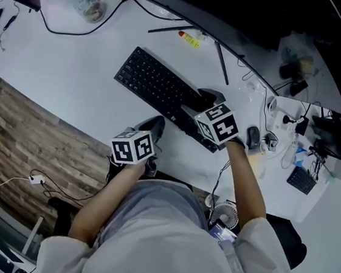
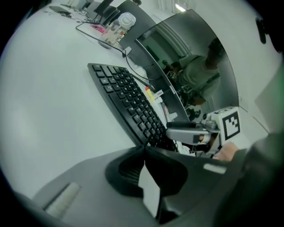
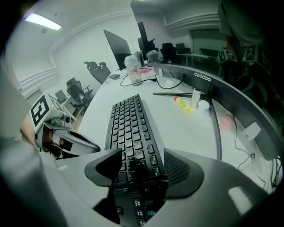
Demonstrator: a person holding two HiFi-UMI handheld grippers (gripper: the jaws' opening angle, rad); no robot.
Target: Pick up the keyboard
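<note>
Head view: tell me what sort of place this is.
Most likely an office workstation. A black keyboard lies on a white desk, a curved monitor stands behind it, and office chairs show farther back.

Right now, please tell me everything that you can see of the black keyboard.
The keyboard is slim and black, seemingly plastic, with rows of low square keys. It lies flat on the white desk, diagonal in the head view. The right gripper straddles one short end with its jaws wide apart, one beside each long edge. Whether the pads press on it I cannot tell.
</note>
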